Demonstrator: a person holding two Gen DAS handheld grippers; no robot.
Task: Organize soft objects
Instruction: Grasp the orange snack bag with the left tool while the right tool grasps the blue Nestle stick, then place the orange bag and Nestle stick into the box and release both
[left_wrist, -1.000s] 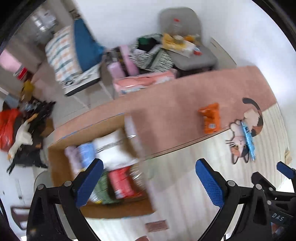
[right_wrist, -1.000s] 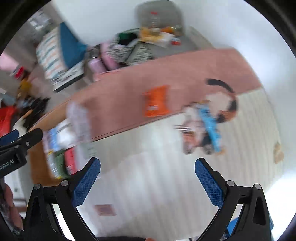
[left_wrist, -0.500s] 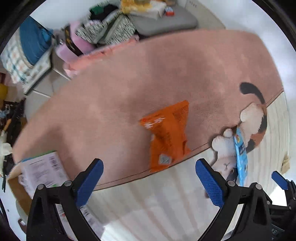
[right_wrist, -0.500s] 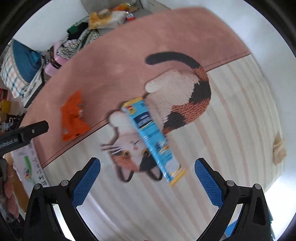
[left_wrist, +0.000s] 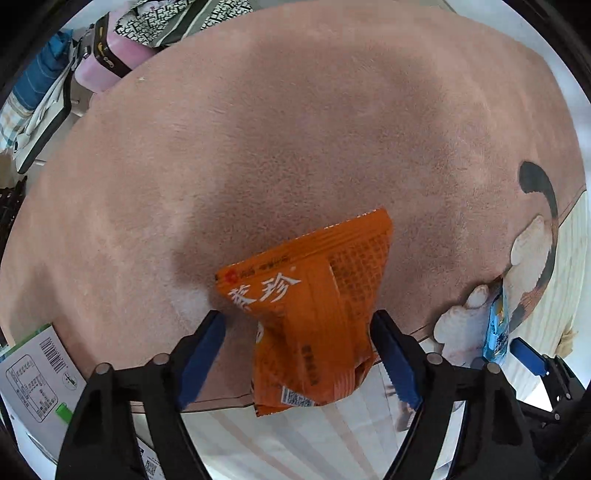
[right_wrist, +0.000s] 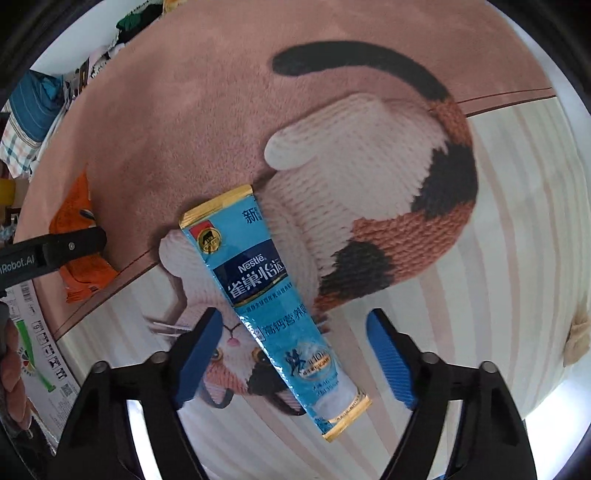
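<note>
An orange snack packet (left_wrist: 306, 314) lies on the pink rug (left_wrist: 295, 129), at its front edge. My left gripper (left_wrist: 297, 325) points down over it, jaws closing with the packet between them. The right pad (left_wrist: 391, 354) is at the packet's edge and the left pad (left_wrist: 201, 354) stands clear of it. A long blue Nestle sachet (right_wrist: 266, 295) lies slantwise on the cat-shaped mat (right_wrist: 369, 155). My right gripper (right_wrist: 293, 321) straddles the sachet's lower half, jaws closing, with neither pad touching it. The right wrist view also shows the left gripper (right_wrist: 55, 251) over the orange packet (right_wrist: 74, 214).
A printed white carton flap (left_wrist: 33, 376) lies at the lower left beside the rug. Bags and folded clothes (left_wrist: 110, 55) are piled beyond the rug's far left edge. Cream striped floor covering (right_wrist: 498, 258) spreads to the right. A hand (right_wrist: 11, 369) shows at the left rim.
Both grippers came down close over the rug and their jaws narrowed. The cardboard box slid out of view; the orange packet and blue sachet now sit between the fingers.
</note>
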